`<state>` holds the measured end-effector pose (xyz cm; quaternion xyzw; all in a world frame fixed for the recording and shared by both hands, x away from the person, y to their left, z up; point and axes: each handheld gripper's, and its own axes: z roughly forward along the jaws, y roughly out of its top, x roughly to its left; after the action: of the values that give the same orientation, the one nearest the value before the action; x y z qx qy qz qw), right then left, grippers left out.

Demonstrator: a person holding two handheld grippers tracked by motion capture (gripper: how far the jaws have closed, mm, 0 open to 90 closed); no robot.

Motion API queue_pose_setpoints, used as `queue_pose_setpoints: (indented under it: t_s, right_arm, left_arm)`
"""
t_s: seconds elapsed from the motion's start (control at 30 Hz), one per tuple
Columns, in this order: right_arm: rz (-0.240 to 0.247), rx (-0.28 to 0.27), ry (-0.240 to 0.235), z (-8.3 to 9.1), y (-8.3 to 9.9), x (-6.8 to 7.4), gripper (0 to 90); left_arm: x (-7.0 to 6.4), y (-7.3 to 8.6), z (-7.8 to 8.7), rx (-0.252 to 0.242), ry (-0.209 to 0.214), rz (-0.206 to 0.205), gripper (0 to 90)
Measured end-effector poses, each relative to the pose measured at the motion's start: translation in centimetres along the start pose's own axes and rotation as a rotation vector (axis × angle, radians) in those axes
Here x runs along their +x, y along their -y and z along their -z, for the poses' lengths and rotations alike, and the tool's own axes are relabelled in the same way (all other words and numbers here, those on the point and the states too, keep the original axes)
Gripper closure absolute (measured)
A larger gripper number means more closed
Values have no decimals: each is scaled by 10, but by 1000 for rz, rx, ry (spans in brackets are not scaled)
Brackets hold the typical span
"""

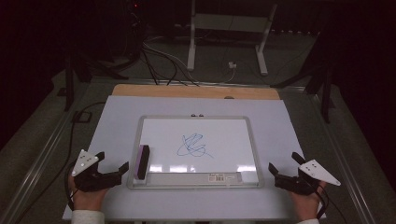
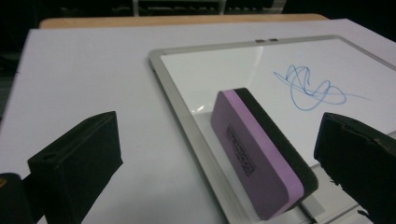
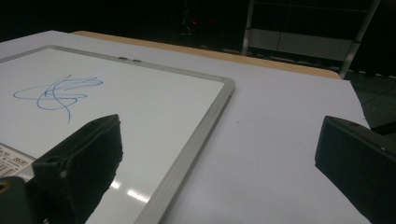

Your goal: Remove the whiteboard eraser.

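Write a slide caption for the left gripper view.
Open left gripper lined up on the purple-and-black eraser, which stands on edge on the whiteboard beside a blue scribble.

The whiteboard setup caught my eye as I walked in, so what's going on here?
A person sits at the table with a claw in each hand, both open and holding nothing. The left claw rests beside the whiteboard, aimed at a purple and black eraser standing on edge along the board's left side. The right claw waits off the board's right edge. A blue scribble remains on the board, so no wiping has begun.
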<state>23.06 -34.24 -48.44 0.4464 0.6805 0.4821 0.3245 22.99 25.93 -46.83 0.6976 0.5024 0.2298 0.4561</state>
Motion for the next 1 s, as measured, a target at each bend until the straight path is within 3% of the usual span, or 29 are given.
queue_pose_setpoints:
  t_s: [0.5,1.0]
  right_arm:
    - [-1,-1,-3,0,0,0,14]
    - [-6,-8,-6,1,-1,0,14]
  left_arm:
    - [-10,1,-29,98,9,-25,17]
    - [-9,6,-36,119,6,-15,38]
